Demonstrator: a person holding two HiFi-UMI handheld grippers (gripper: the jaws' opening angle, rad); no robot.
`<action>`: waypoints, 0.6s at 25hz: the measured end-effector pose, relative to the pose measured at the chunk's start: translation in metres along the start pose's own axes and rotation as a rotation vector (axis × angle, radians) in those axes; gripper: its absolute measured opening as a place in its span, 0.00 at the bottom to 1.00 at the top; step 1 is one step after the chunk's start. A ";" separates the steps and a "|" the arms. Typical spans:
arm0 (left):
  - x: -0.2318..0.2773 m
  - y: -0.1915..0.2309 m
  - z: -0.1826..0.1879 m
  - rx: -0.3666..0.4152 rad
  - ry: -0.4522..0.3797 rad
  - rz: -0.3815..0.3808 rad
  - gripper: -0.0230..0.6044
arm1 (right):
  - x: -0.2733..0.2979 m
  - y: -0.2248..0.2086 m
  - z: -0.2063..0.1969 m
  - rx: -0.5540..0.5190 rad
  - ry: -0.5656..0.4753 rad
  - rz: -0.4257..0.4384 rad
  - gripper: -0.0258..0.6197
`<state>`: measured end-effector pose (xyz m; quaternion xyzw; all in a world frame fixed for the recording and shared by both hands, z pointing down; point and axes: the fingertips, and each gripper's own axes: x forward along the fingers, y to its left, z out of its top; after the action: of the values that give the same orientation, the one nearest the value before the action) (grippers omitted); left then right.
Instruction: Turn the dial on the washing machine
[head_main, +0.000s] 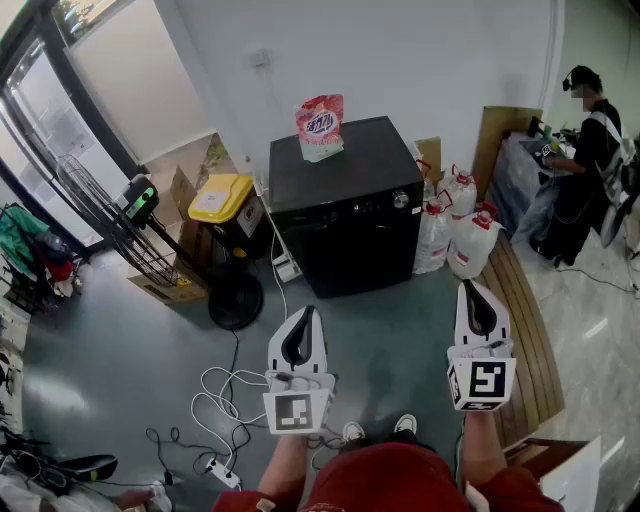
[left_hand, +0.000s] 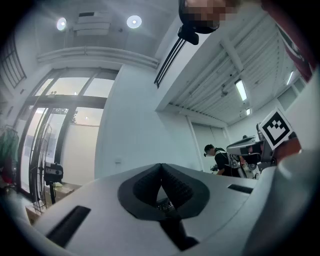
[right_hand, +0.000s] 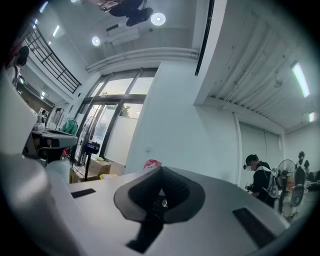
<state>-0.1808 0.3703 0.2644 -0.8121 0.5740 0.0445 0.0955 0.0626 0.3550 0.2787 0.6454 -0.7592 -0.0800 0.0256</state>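
Left tongs (head_main: 306, 316), right tongs (head_main: 470, 290) clenched, empty, well short of washer (head_main: 340, 215). Dial (head_main: 402, 199) untouched. Pink bag (head_main: 320, 127) print illegible.

Your light is bright and even, from the windows (right_hand: 112, 95) and round ceiling lamps (right_hand: 158, 19); both gripper views bulge and darken at the edges.

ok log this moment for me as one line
stage: short of washing machine | left gripper: shut, empty | right gripper: shut, empty | dial: untouched, clear of both grippers
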 end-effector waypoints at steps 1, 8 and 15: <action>0.001 -0.003 -0.001 -0.002 0.002 0.001 0.05 | 0.000 -0.003 -0.001 -0.001 -0.001 0.000 0.05; 0.012 -0.027 -0.004 -0.012 0.012 0.011 0.05 | -0.001 -0.027 -0.008 0.006 -0.007 0.018 0.05; 0.023 -0.064 -0.009 -0.017 0.039 0.005 0.05 | -0.002 -0.055 -0.019 0.055 -0.003 0.051 0.05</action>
<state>-0.1131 0.3677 0.2753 -0.8120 0.5775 0.0338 0.0773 0.1195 0.3468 0.2894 0.6262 -0.7774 -0.0594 0.0088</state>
